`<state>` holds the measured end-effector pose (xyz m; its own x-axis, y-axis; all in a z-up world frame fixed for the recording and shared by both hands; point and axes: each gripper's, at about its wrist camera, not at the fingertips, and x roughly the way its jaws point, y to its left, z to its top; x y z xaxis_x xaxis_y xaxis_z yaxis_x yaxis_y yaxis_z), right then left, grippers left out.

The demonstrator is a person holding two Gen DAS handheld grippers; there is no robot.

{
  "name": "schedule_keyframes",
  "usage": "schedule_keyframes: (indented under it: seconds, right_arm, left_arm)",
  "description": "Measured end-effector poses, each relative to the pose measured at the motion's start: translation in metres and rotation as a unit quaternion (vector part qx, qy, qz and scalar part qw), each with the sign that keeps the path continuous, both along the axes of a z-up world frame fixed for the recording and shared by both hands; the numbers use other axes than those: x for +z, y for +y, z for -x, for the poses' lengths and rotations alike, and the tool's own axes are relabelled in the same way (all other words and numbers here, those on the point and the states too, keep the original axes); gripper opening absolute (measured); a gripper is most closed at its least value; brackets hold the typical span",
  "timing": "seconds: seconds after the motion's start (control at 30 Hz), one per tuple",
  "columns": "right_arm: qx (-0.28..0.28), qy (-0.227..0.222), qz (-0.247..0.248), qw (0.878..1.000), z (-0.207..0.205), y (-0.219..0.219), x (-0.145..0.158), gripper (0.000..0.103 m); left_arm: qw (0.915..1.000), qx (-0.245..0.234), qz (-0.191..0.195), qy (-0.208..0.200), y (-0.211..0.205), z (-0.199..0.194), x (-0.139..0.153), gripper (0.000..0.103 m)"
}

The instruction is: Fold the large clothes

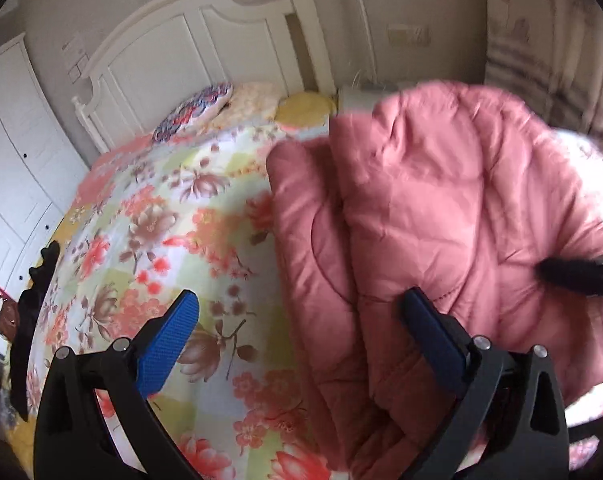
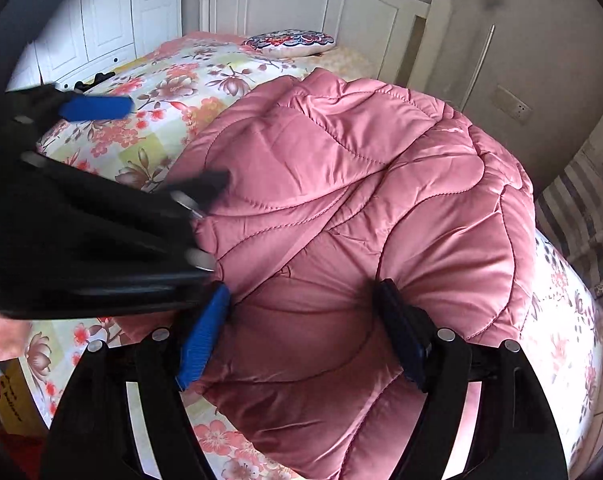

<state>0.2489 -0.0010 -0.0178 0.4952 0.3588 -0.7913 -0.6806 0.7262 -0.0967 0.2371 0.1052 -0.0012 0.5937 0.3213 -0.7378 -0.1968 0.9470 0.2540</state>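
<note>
Grippers work over a pink quilted coat (image 2: pixel 341 200) spread on a flower-print bedspread (image 1: pixel 173 216), seen from the cameras on each tool. Nearest the right-hand camera, the right gripper (image 2: pixel 305 320) has its blue-padded fingers set wide and pushed down into the puffy fabric near the coat's lower edge; a bulge of cloth sits between them, yet the pads do not appear to pinch it, so the claw reads as released rather than grasping. Just to its left in that view, the left gripper (image 2: pixel 149 148) crosses the coat's edge, blurred, one blue pad over the bedspread and the dark tip of the other finger on the pink cloth. Its own camera shows the left gripper (image 1: pixel 297 320) spread wide and empty, one finger above the bedspread, the other over the coat.

The coat lies bunched into a thick, rounded heap on the right half of the bed, with one padded section, possibly a sleeve, lying doubled along its left side. That suggests the folding is under way but not finished: the bundle is still lumpy and uneven, and further folds and flattening appear to remain.

Farther off, a patterned cushion (image 2: pixel 289 42) rests near the white headboard (image 1: pixel 189 48), with white wardrobe doors (image 1: pixel 9 168) beyond the bed.
</note>
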Motion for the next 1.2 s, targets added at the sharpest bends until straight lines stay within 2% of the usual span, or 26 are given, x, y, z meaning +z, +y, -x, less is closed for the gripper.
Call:
schedule_keyframes:
  seconds: [0.07, 0.13, 0.23, 0.27, 0.33, 0.37, 0.43, 0.53, 0.67, 0.73, 0.77, 0.87, 0.97, 1.2]
  right_arm:
    - [0.006, -0.001, -0.003, 1.0, 0.008, -0.008, 0.011, 0.074]
    - [0.005, -0.009, -0.016, 1.0, 0.015, -0.018, 0.025, 0.074]
    - [-0.039, -0.02, -0.046, 0.998, 0.01, -0.041, 0.046, 0.079]
    - [-0.047, -0.014, -0.046, 0.998, 0.005, -0.044, 0.043, 0.079]
    - [-0.061, 0.017, -0.02, 0.998, -0.011, -0.046, 0.019, 0.081]
    - [-0.058, 0.016, 0.004, 0.998, -0.017, -0.042, -0.001, 0.084]
    - [-0.053, -0.003, 0.025, 0.998, -0.014, -0.036, -0.016, 0.087]
    - [-0.058, 0.001, 0.03, 0.998, -0.015, -0.033, -0.008, 0.087]
    - [-0.065, -0.007, -0.018, 0.998, -0.007, -0.047, 0.018, 0.085]
    - [-0.08, 0.0, -0.019, 0.997, -0.012, -0.052, 0.013, 0.086]
    - [-0.082, 0.01, -0.013, 0.997, -0.018, -0.053, 0.0, 0.087]
    - [-0.073, -0.004, 0.003, 0.997, -0.018, -0.047, -0.012, 0.093]
    - [-0.074, 0.003, 0.002, 0.997, -0.018, -0.047, -0.008, 0.094]
    - [-0.096, -0.014, -0.022, 0.995, -0.005, -0.058, 0.007, 0.093]
  left_arm:
    - [0.9995, 0.004, 0.029, 0.008, 0.011, -0.003, -0.009, 0.101]
    - [0.9992, 0.009, 0.036, 0.013, 0.017, -0.002, -0.014, 0.101]
    - [0.9991, 0.011, 0.038, 0.011, 0.018, -0.002, -0.016, 0.101]
    - [0.9992, 0.011, 0.037, 0.01, 0.017, -0.002, -0.017, 0.101]
    - [0.999, 0.013, 0.041, 0.008, 0.019, -0.001, -0.019, 0.101]
    - [0.9989, 0.011, 0.045, 0.006, 0.019, -0.002, -0.019, 0.101]
    - [0.9986, 0.012, 0.05, 0.01, 0.019, -0.004, -0.025, 0.101]
    - [0.9985, 0.019, 0.051, 0.004, 0.019, -0.003, -0.027, 0.101]
    - [0.9983, 0.022, 0.053, 0.0, 0.02, -0.002, -0.027, 0.101]
    - [0.9981, 0.021, 0.057, -0.002, 0.02, -0.002, -0.027, 0.101]
    - [0.998, 0.021, 0.059, -0.002, 0.021, -0.002, -0.027, 0.101]
    - [0.9981, 0.022, 0.057, -0.005, 0.018, -0.001, -0.028, 0.101]
    - [0.9973, 0.027, 0.067, -0.009, 0.02, 0.0, -0.028, 0.101]
    - [0.9955, 0.035, 0.084, -0.025, 0.023, 0.003, -0.026, 0.101]
